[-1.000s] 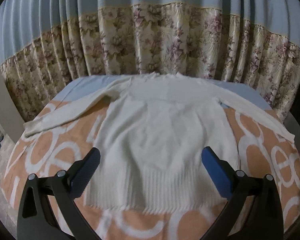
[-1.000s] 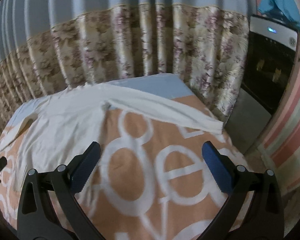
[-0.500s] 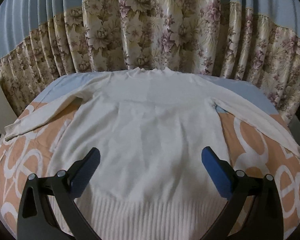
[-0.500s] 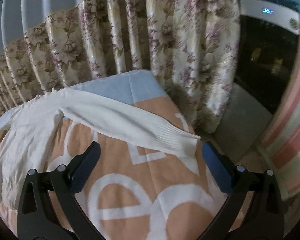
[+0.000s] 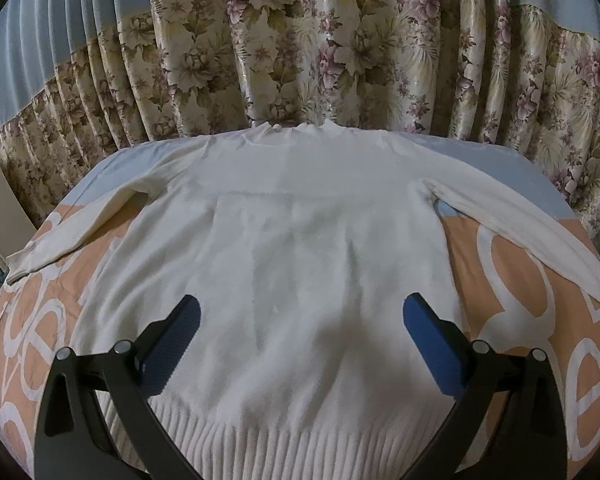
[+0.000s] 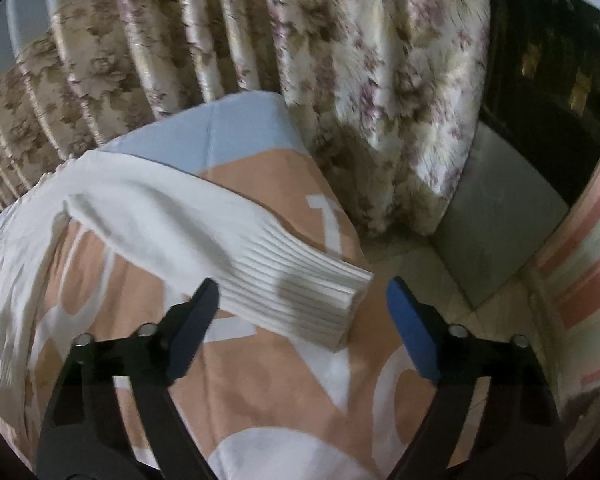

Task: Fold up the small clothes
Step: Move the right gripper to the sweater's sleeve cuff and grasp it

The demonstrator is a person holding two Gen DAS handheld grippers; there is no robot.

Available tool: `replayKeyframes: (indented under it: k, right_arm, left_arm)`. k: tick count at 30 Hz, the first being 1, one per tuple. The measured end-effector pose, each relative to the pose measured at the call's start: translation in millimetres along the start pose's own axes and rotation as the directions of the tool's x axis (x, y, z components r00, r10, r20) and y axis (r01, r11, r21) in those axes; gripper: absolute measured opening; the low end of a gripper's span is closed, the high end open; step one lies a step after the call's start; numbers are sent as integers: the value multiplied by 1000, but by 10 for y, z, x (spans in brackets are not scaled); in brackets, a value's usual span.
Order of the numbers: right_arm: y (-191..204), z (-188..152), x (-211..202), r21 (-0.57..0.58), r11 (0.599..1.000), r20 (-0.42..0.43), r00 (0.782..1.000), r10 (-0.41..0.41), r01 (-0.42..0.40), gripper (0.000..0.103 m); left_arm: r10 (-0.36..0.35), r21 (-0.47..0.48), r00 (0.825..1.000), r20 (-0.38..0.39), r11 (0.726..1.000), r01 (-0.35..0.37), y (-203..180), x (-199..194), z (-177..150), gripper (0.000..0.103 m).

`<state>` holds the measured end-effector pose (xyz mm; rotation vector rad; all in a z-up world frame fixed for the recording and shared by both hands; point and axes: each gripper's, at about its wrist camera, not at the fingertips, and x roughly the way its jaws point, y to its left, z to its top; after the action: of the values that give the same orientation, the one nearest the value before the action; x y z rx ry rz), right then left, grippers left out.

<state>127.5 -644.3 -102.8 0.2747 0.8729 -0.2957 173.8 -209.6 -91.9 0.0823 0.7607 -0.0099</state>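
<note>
A white sweater [image 5: 300, 248] lies flat on the orange-and-white bedspread [image 5: 512, 280], neck toward the floral curtain [image 5: 340, 48], sleeves spread out to both sides. The left gripper [image 5: 300, 316] hovers over its lower body, fingers spread wide and holding nothing. Further right, the right gripper [image 6: 302, 292] hangs above the ribbed cuff [image 6: 300, 292] of one sleeve, fingers likewise wide apart and empty.

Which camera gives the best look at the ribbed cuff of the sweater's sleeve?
The right wrist view. The cuff lies close and large between the open right tool. The left wrist view shows mostly the sweater body; that cuff is tiny at the right edge.
</note>
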Motion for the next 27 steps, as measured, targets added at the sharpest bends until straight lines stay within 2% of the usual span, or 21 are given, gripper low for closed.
replayKeyframes:
  k: [8,11,13,14,16,19,24,27]
  right_arm:
    - [-67,-7,198,16,1000,-56,998,-11,12,77]
    - [-93,-22,237,38,999,-67,997,28,-25,66]
    - [-88,-20,242,52,997,-73,996,53,-49,52]
    - [-74,-14,232,52,998,-70,996,46,-42,49]
    - [-50,3,190,48,998,-58,998,36,-33,35]
    - [-2,28,85,30,1000,-24,1000,10,-9,26]
    - [154,131,-175,-28,999,62,997,-34,36,24]
    - [206,206,-258,-35,999,86,996,-39,42,21]
  left_arm:
    - [-7,20,1000,4,1000,7,-66,-11,-12,101]
    - [-13,35,1000,1,999,13,-89,-20,-37,101]
    - [-16,41,1000,4,999,16,-101,-35,-44,101]
    - [-18,43,1000,5,999,18,-103,-43,-47,101]
    - [-22,48,1000,10,999,22,-97,-67,-51,101]
    - [-21,54,1000,23,998,19,-79,-100,-42,101]
    - [-22,50,999,32,999,20,-27,-121,-4,101]
    - [-24,51,999,39,998,22,16,-129,28,101]
